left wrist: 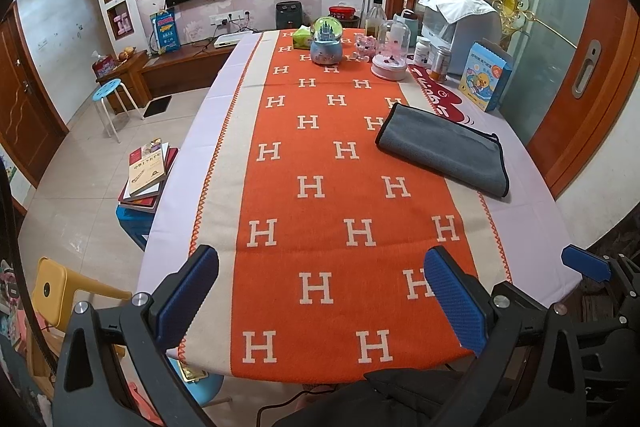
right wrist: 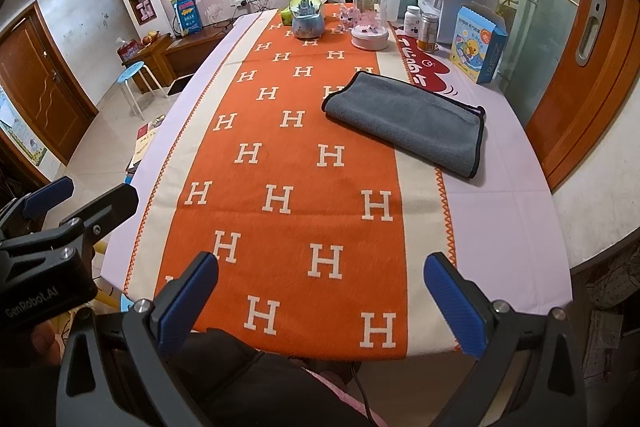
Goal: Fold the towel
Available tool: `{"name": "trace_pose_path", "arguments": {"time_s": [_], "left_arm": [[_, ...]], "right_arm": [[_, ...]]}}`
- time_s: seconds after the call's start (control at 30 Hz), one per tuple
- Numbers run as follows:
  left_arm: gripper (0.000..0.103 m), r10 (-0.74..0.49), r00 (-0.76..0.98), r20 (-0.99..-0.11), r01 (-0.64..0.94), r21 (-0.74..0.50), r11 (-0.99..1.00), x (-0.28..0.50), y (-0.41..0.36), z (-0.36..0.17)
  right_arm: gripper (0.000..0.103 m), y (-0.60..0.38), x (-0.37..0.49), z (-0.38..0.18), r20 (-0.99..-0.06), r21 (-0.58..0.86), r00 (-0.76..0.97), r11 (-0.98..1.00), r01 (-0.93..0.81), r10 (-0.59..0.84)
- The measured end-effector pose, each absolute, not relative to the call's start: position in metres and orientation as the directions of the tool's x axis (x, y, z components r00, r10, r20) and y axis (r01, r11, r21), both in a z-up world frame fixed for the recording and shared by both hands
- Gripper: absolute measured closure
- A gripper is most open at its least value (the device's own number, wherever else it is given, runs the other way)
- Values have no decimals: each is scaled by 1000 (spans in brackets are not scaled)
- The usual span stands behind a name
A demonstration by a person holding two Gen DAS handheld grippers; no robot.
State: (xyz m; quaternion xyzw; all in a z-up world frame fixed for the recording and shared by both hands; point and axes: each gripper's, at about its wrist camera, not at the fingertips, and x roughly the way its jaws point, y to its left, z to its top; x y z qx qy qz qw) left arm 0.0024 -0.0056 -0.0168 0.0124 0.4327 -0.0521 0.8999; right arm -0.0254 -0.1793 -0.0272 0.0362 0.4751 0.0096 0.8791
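Observation:
A grey towel (left wrist: pixel 444 149) with black trim lies folded into a flat rectangle on the right side of the table, partly on the orange runner (left wrist: pixel 320 187). It also shows in the right wrist view (right wrist: pixel 408 121). My left gripper (left wrist: pixel 320 291) is open and empty, held over the table's near edge, well short of the towel. My right gripper (right wrist: pixel 320 295) is open and empty too, over the near edge. The left gripper's fingers (right wrist: pixel 80 203) show at the left of the right wrist view.
Snow globes (left wrist: pixel 326 41), a glass dome (left wrist: pixel 392 49), bottles, a white appliance (left wrist: pixel 460 27) and a blue carton (left wrist: pixel 484 75) crowd the table's far end. A stack of books (left wrist: pixel 148 173) and a blue stool (left wrist: pixel 107 95) stand left of the table.

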Motion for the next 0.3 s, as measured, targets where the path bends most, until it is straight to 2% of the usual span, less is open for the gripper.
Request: {"name": "trace_pose_path", "arguments": {"time_s": [0.3], "left_arm": [[1,-83,620,-780,105,-23,994,2,-5,-17]], "right_arm": [[0,-178,-25,-27,-835,73,548,997,18,51]]}}
